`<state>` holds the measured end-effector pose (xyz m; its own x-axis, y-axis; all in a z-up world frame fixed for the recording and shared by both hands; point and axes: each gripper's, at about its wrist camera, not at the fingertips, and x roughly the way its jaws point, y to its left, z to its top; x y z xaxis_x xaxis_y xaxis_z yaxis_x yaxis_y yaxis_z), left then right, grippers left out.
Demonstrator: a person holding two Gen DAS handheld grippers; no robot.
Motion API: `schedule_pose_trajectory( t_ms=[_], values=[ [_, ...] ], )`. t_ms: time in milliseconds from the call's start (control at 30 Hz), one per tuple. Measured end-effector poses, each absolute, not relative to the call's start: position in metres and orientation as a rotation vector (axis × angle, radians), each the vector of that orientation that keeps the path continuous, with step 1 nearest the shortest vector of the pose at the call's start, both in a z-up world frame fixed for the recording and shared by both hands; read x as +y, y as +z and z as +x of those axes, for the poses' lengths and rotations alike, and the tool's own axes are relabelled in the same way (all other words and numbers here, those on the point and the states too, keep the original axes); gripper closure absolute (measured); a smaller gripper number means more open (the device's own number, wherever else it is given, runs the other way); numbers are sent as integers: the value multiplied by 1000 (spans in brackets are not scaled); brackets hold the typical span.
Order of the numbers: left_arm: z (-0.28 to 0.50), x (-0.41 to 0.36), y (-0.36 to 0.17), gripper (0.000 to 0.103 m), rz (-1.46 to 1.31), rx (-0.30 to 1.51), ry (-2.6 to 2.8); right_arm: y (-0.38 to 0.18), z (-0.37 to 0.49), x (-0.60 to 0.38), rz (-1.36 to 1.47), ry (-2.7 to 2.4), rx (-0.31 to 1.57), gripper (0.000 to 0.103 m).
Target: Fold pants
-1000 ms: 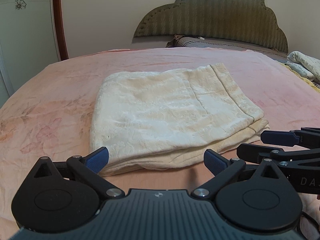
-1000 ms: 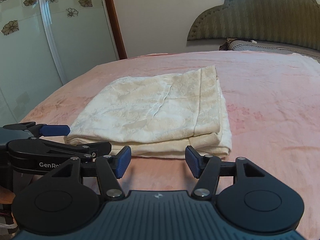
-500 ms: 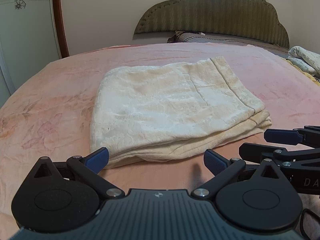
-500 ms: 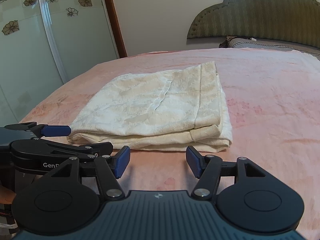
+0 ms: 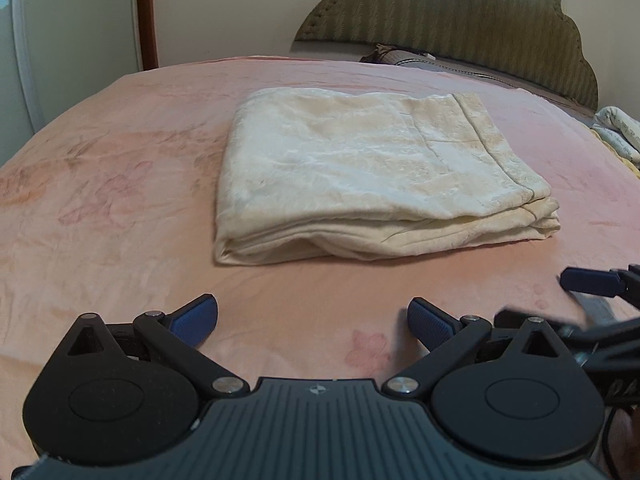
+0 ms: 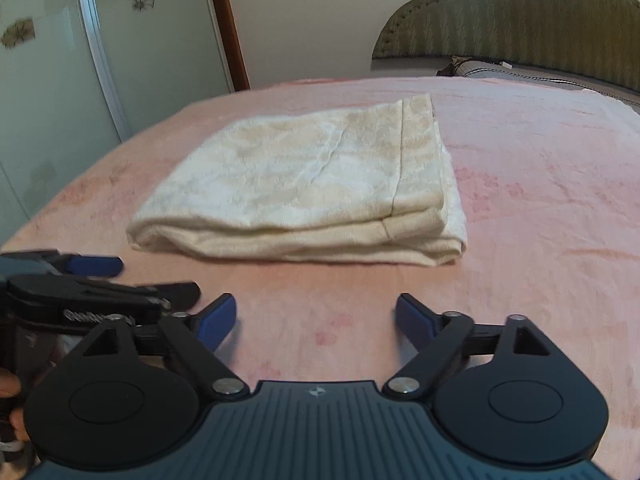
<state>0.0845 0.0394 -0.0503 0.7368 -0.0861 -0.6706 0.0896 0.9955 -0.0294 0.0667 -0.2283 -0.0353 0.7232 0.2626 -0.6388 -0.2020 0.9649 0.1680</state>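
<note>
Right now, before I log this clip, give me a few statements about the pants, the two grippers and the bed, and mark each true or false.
1. The cream pants lie folded in a flat stack on the pink bedspread. True.
2. The left gripper is clamped on a corner of the pants. False: its jaws stand open and empty, short of the stack's near edge.
3. The right gripper is open and holds nothing. True.
4. The pants hang over the headboard. False: they rest mid-bed, well short of it.
5. Both grippers sit on the near side of the pants, apart from the fabric. True.
</note>
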Motion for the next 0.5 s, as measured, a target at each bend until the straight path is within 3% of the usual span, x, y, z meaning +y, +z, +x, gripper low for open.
schedule_pose_trajectory(
  t_ms=[33, 200, 500],
  values=[
    [82, 41, -51, 0, 7, 734, -93, -40, 67, -224, 60, 242, 737, 0],
    [76, 42, -55, 0, 29, 706, -76, -50, 57, -203, -82, 181, 688, 0],
    [75, 43, -56, 0, 17, 702, -87, -51, 60, -210, -29, 199, 705, 0]
  ],
)
